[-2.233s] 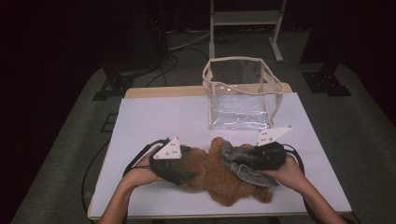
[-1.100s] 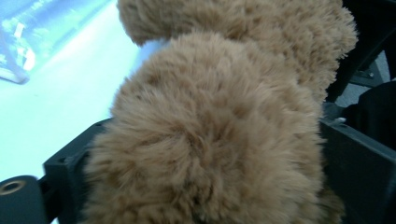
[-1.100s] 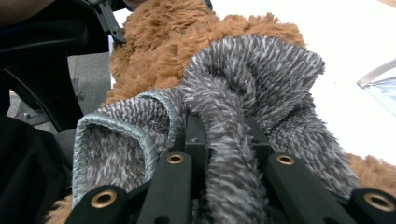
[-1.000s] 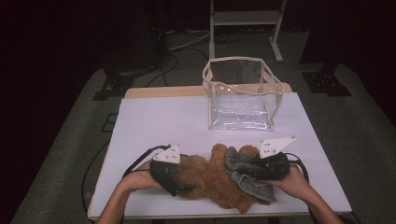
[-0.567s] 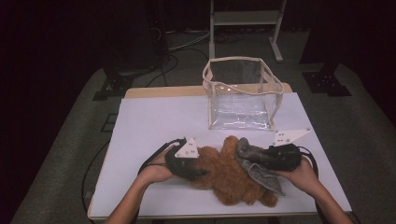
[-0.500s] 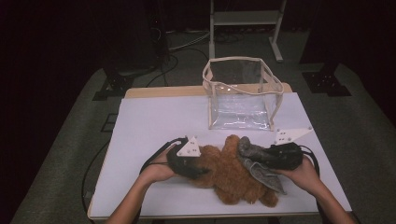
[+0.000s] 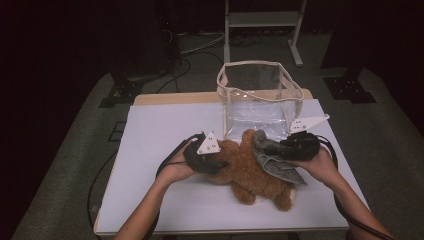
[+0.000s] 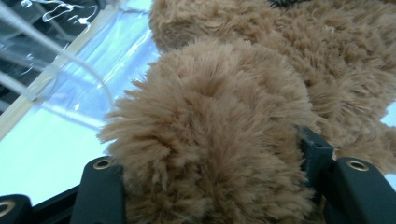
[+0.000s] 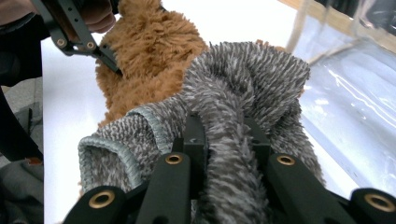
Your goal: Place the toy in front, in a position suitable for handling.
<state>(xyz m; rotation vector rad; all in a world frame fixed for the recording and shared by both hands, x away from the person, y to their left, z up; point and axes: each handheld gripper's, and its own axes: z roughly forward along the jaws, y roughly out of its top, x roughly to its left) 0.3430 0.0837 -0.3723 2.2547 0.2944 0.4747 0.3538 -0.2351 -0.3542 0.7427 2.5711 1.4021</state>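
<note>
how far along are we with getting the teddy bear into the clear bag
Done: both grippers have hold of the teddy bear, the left gripper having just closed on brown fur, the right gripper clamped on its grey cloth. In hand: the bear lies just before the clear bag. Left: putting it inside.

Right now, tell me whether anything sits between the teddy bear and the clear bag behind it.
Nothing visible does. The teddy bear, held by the left gripper and, through its grey cloth, by the right gripper, lies just before the clear bag, whose top is open.
</note>
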